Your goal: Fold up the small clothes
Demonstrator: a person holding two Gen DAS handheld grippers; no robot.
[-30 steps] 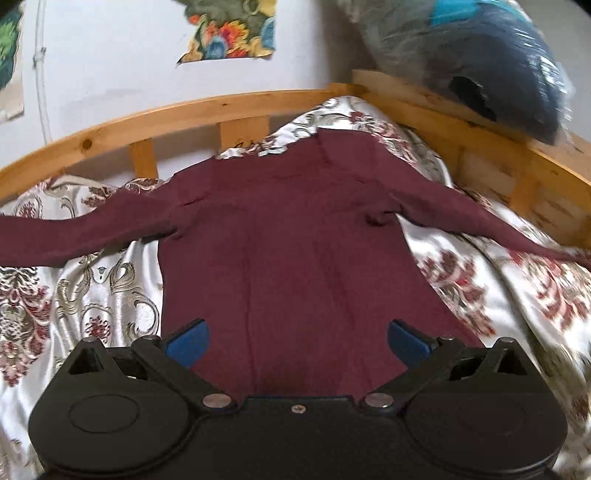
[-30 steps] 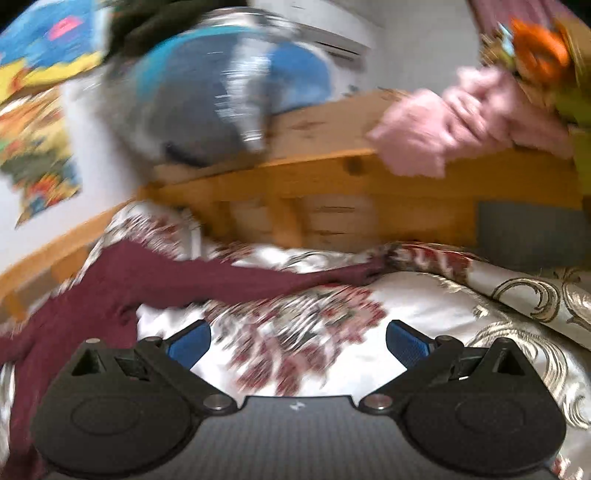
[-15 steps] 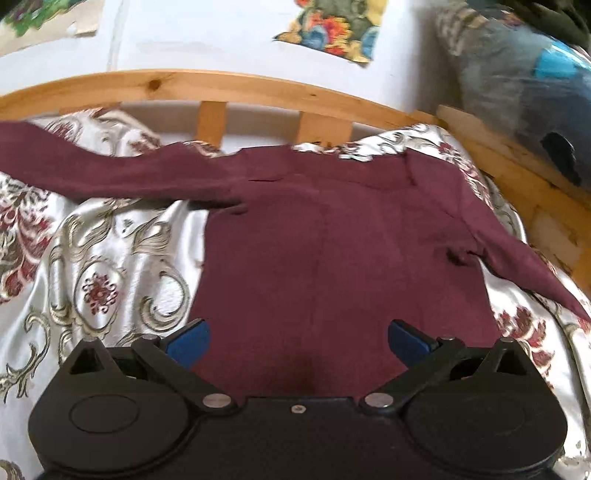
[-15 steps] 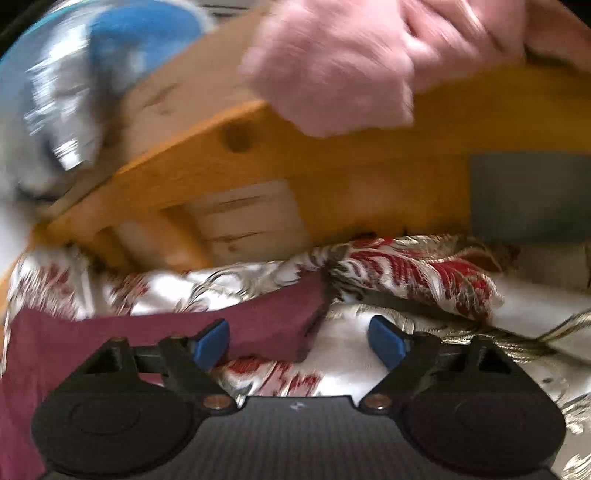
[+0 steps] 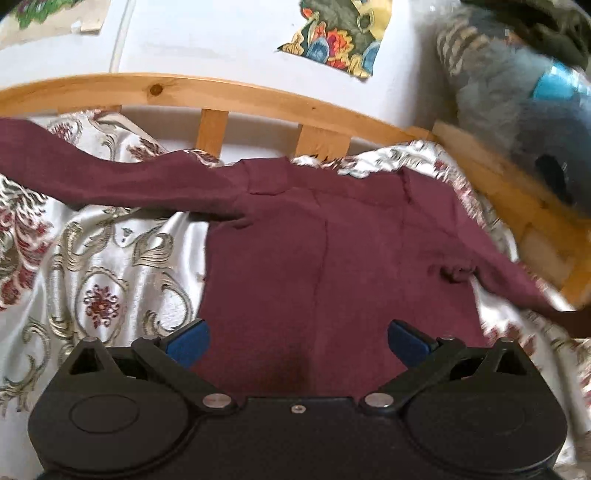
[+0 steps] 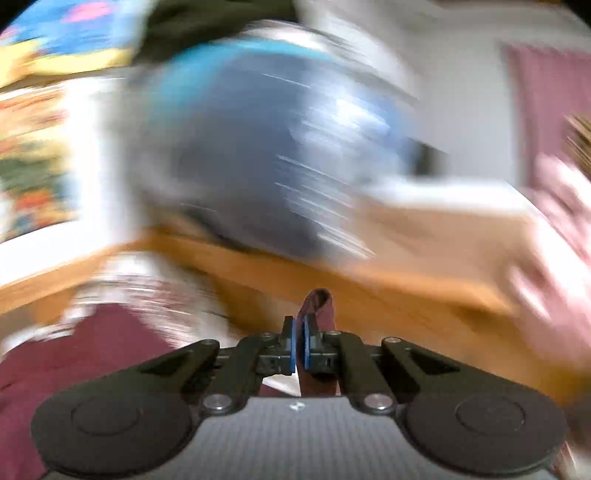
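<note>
Right gripper (image 6: 299,345): blue pads pressed together on the end of a maroon sleeve (image 6: 318,306); a loop of the cloth sticks up just past the fingertips and more of it hangs below the pads.
Left gripper (image 5: 297,338): fingers spread wide, nothing between them; the blue pads (image 5: 188,341) hover over the lower part of the top, whether touching the cloth cannot be told.
Top (image 5: 332,266): a maroon long-sleeved garment lying flat and face up on the bedspread, its neck toward the wooden rail, its hem under the left gripper's body.
Left-side sleeve (image 5: 110,177): stretched out sideways across the bedspread, reaching the picture's left edge.
Right-side sleeve (image 5: 517,284): runs down and out to the right edge of the left wrist view, where its end goes dark and out of sight.
Top in the right wrist view (image 6: 74,362): a maroon mass at lower left, blurred.
Bedspread (image 5: 99,280): shiny white cloth with gold scrolls and dark red flowers, rumpled, under the whole garment.
Bed rail (image 5: 221,96): pale curved wood with short upright slats, just behind the collar; a second wooden side runs along the right.
Bundle (image 5: 524,122): grey-blue and turquoise, wrapped in clear plastic, resting on the right-hand wood.
Wall (image 5: 203,40): white, with a torn flowered picture (image 5: 340,33) stuck on it.
Right wrist view background: heavily smeared; pink cloth (image 6: 561,236) at the right edge.
</note>
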